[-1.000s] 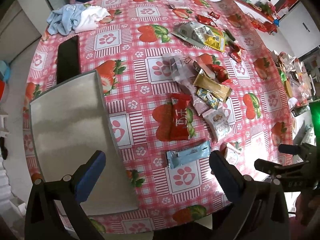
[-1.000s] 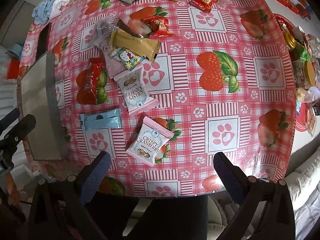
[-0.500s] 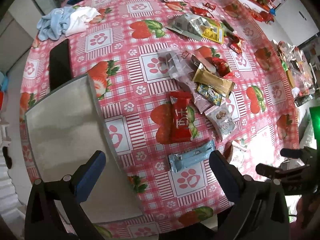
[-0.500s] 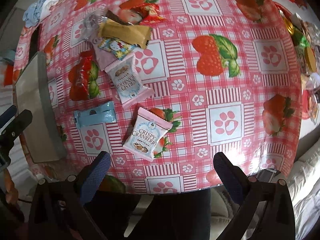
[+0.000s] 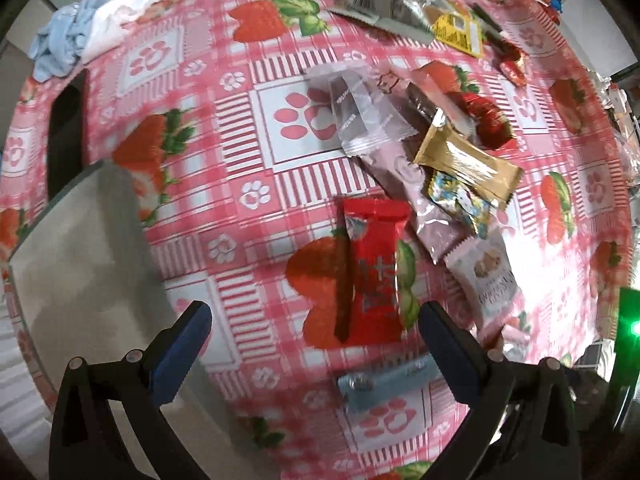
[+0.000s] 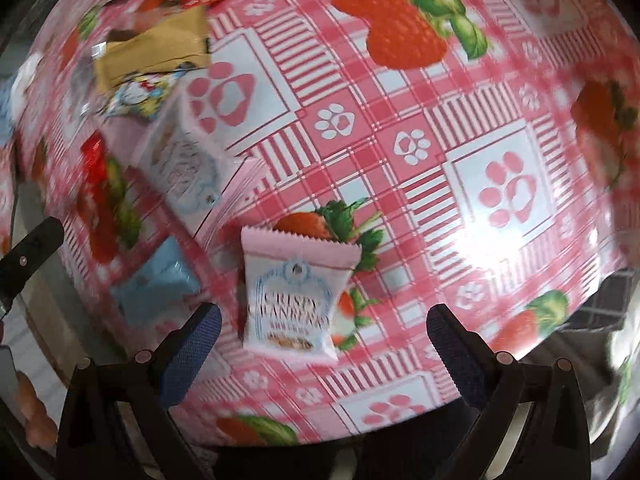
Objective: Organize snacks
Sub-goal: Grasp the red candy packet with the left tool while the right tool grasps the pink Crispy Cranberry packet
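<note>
The left gripper (image 5: 314,332) is wide open and holds nothing. A light blue snack pack (image 5: 386,384) lies on the table between its fingers, and a red snack pack (image 5: 374,276) lies just past it. A grey tray (image 5: 88,264) sits on its left. The right gripper (image 6: 324,334) is wide open and empty too. A pink cranberry snack pack (image 6: 294,300) lies between its fingers. Farther back, more snacks sit in a pile (image 5: 444,168) on the strawberry tablecloth (image 5: 248,152).

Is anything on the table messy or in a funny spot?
Yes. The snacks lie jumbled: a gold packet overlaps a pink wrapper in a heap, while the grey tray holds none. A crumpled cloth sits among them at the far edge.
</note>
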`<state>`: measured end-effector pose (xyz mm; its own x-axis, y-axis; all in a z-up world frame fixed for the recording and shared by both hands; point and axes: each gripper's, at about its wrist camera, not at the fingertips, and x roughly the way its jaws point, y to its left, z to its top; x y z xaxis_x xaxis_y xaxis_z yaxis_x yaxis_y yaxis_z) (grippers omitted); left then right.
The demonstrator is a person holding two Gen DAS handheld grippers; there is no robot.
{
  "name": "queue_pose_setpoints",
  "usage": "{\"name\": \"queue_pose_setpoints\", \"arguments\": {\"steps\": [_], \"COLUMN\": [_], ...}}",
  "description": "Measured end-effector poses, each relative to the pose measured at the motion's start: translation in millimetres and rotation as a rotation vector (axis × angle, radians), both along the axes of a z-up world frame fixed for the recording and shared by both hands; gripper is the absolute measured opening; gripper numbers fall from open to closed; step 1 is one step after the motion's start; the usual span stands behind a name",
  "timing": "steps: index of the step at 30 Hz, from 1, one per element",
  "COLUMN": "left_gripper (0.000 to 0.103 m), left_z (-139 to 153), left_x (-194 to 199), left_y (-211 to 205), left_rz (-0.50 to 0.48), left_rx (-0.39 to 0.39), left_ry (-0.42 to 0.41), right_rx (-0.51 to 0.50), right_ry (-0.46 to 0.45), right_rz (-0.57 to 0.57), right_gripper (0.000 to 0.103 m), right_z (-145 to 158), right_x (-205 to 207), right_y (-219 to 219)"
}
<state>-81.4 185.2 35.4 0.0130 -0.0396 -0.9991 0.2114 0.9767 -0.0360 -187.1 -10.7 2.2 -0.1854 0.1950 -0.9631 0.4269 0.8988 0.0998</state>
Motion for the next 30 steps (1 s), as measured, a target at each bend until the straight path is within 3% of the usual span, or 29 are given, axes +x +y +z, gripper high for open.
{"name": "queue_pose_setpoints", "arguments": {"steps": [4,11,16,21,30], "left_gripper": [0.103,0.103,0.103,0.103,0.103], "left_z": [-16.6,-25.7,-35.1,-39.4,-37.6], "left_x": [0.7,1.2,10.0,8.4,3.7], "left_y": [-7.5,-17.0,-23.3,-24.1,-22.9], "left_rz": [-0.011,0.012,0.02,0.013,0.022], "left_rx": [0.028,0.025,0.031,0.043,0.04], "left_ry": [0.013,0.001,0.014,0.006,-0.011], "right_rx": [-0.003,-0.103,-0.084,-0.043,-0.058], "right_ry": [0.023,0.014,0.017,0.034,0.015], "right_rz": [-0.009,0.041,0.051,-0.009,-0.019], "right_gripper": [0.103,0.103,0.103,0.103,0.103], "right_z": [-15.1,-18.6,-20.8,-23.3,-22.1], "right_x": [-1.5,-8.5,-8.3,-14.4,-23.1], "right_y": [8.5,-10.5,-18.6,-19.0,-7.7]}}
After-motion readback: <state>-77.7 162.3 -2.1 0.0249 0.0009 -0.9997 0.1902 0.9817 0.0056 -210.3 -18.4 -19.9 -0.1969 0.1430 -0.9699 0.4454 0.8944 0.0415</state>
